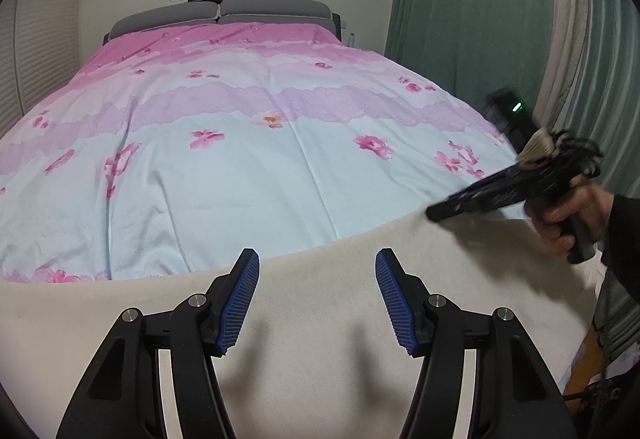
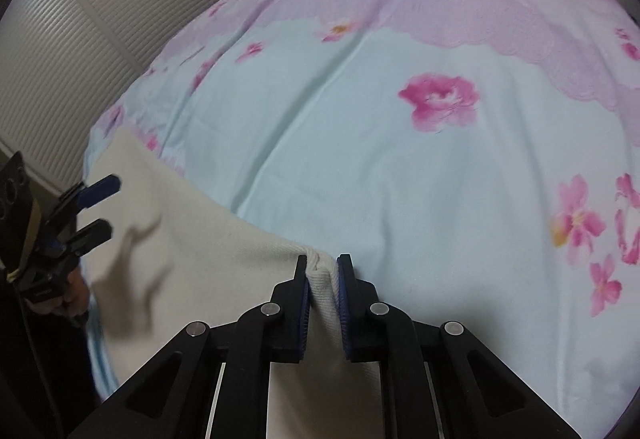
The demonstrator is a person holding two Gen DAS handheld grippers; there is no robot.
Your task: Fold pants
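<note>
Cream-white pants (image 1: 320, 303) lie flat across the near edge of the bed. My left gripper (image 1: 318, 267) hovers over them, open, with nothing between its blue pads. In the right wrist view my right gripper (image 2: 322, 267) is shut on a bunched corner of the pants (image 2: 200, 239) at their far edge, the fabric pinched between the pads. The right gripper (image 1: 436, 215) also shows in the left wrist view at the right, held by a hand (image 1: 560, 211). The left gripper (image 2: 104, 207) shows open at the left of the right wrist view.
A pink and pale-blue floral bedspread (image 1: 248, 127) covers the bed, with a grey headboard (image 1: 224, 15) at the far end. Green curtains (image 1: 472, 7) hang on the right. A slatted white wardrobe door (image 2: 80, 19) stands beside the bed.
</note>
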